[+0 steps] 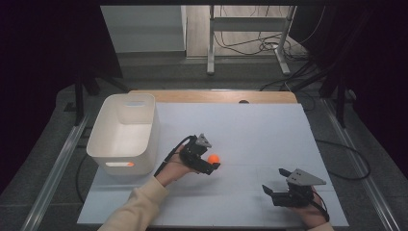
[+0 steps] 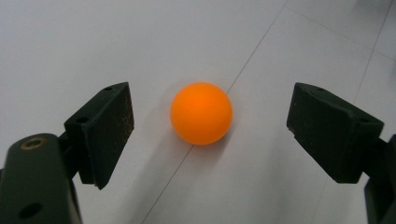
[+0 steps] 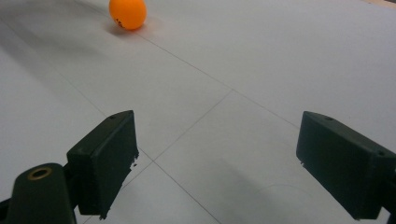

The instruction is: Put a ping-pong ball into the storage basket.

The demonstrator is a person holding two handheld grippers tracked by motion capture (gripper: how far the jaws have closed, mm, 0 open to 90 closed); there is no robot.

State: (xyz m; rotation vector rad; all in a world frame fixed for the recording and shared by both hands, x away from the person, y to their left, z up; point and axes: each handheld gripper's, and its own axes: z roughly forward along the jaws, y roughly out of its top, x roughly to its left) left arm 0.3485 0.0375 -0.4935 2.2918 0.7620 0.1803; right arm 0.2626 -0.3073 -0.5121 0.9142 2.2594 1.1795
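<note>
Over on the left side of the surface (image 1: 250, 120) there was a white plastic bin (image 1: 124, 132), standing upright near the edge, with a bit of orange glow showing through the handle slot on its near wall, can't tell what that was. Moving right, the left tool (image 1: 211, 161) was held in a hand (image 1: 175, 168) with a cream sleeve (image 1: 137, 209), its cable trailing back, and it was pointed at a small orange ball (image 1: 213, 158) sitting on the surface. In the left gripper view the ball (image 2: 201, 113) sat pretty much dead center between the two black jaws, which were spread wide apart, so there was clear gap on both sides and neither pad touched it. It rested right on a thin seam line in the white surface (image 2: 93, 46). Further right and closer to the near edge, the right tool (image 1: 275, 184) was held low over the surface, well apart from the ball, jaws also spread open with nothing between them. From the right gripper view the ball (image 3: 127, 14) showed up far off at the top left, well beyond the jaws, with just bare white surface (image 3: 261, 70) and a couple of crossing seam lines in between.
</note>
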